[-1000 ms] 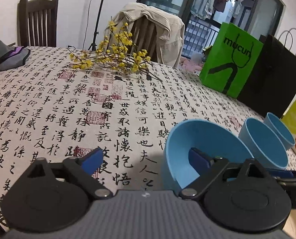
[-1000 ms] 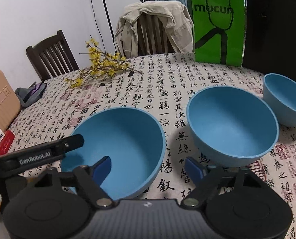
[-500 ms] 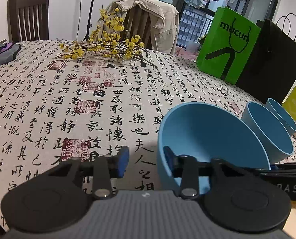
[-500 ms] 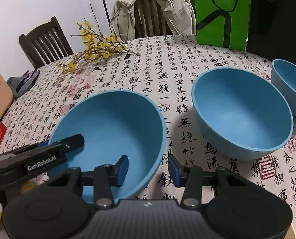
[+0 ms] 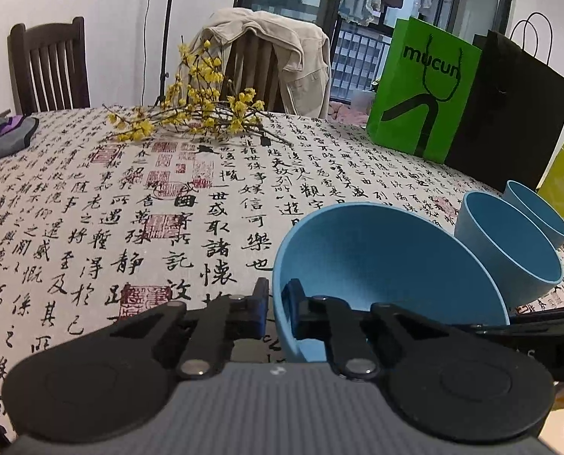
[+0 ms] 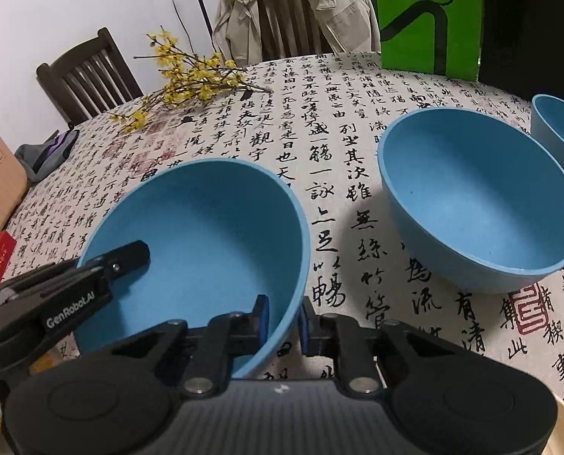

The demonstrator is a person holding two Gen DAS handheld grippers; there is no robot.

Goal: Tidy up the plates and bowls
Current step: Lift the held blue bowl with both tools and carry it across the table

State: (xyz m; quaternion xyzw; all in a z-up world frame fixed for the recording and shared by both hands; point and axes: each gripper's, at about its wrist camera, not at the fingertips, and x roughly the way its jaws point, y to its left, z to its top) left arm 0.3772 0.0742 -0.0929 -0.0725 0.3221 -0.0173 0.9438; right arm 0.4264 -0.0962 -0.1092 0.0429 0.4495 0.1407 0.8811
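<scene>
A large blue bowl (image 5: pixel 388 258) (image 6: pixel 206 227) stands on the calligraphy-print tablecloth (image 5: pixel 130 227), nearest to me. My left gripper (image 5: pixel 278 303) is closing tight on its left rim, one pad inside and one outside, both pressing. My right gripper (image 6: pixel 283 318) is closing the same way on the bowl's right rim, pads on the wall. The left gripper's finger (image 6: pixel 126 261) reaches over the rim in the right wrist view. A second blue bowl (image 6: pixel 479 204) (image 5: pixel 509 250) sits to the right, and a third, smaller one (image 6: pixel 558 129) (image 5: pixel 539 212) lies beyond it.
A yellow flower branch (image 5: pixel 198 113) lies at the far middle of the table. A green bag (image 5: pixel 422 87) and a black bag (image 5: pixel 509 113) stand at the back right. Chairs (image 5: pixel 46 64), one draped with a beige jacket (image 5: pixel 274 57), line the far side. Grey-purple cloth (image 5: pixel 5 136) lies left.
Both grippers went from wide open to shut on opposite rims of the near blue bowl. The right gripper sank a little toward it.
</scene>
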